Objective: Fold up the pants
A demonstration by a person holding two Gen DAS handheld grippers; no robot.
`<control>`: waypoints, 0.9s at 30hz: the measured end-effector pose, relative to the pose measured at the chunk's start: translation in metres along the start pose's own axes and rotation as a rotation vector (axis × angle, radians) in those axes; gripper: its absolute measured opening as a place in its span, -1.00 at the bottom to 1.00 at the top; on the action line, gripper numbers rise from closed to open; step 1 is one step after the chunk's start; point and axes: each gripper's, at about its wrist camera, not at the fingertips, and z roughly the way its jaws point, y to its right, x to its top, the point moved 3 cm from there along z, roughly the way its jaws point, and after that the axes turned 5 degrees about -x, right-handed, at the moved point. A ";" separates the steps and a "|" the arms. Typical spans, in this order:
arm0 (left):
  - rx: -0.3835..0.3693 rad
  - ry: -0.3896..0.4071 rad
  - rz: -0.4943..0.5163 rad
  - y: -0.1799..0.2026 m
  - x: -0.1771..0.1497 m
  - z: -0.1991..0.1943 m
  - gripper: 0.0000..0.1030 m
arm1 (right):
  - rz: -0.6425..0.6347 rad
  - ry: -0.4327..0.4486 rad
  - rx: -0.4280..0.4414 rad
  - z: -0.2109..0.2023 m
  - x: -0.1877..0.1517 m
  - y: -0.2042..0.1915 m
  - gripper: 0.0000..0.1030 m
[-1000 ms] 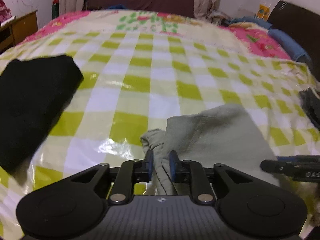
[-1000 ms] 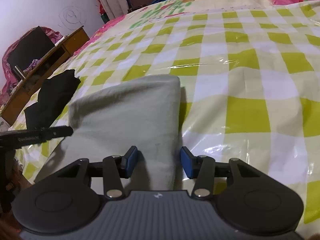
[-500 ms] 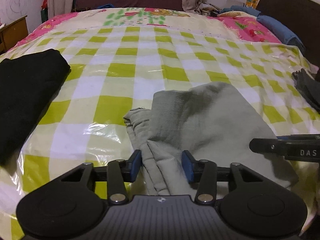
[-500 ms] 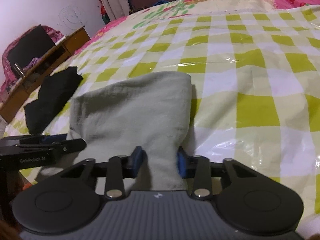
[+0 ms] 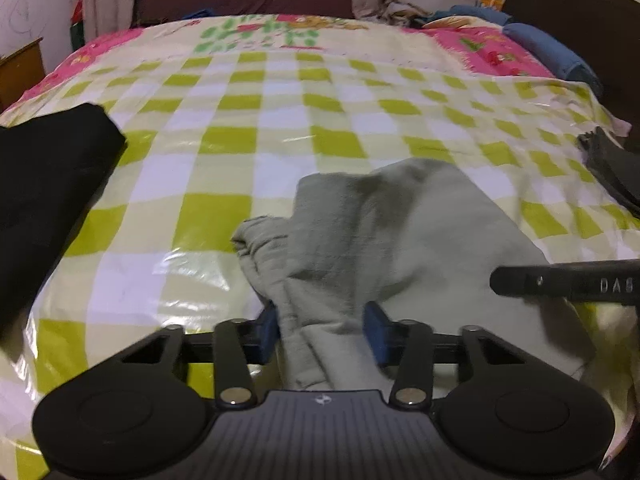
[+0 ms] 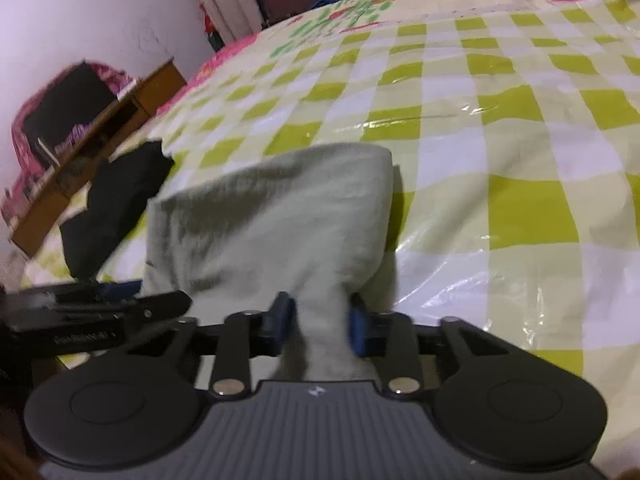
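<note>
The pale grey-green pants (image 5: 400, 232) lie folded on the checked bed cover (image 5: 240, 140), with a bunched edge at the near left. My left gripper (image 5: 320, 332) is open astride that bunched edge, and its pads stand apart from the cloth. In the right wrist view the pants (image 6: 280, 208) narrow into a gathered strip between the blue pads. My right gripper (image 6: 318, 322) is closing and pinches that strip. Each gripper's dark finger shows in the other's view: the right gripper (image 5: 560, 284), the left gripper (image 6: 100, 312).
A black garment (image 5: 48, 184) lies on the bed to the left, also seen as the black garment (image 6: 116, 196). A dark grey garment (image 5: 612, 164) lies at the right edge. A wooden desk (image 6: 100, 128) stands beside the bed. Blue bedding (image 5: 552, 52) lies at the far right.
My left jaws have opened and let go of the bunched edge, and that gripper has sunk a little. My right jaws have closed in on the near edge of the pants.
</note>
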 end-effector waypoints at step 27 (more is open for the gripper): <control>0.094 0.185 0.116 0.012 0.083 0.048 0.35 | -0.124 0.157 -0.166 0.023 0.086 0.007 -0.46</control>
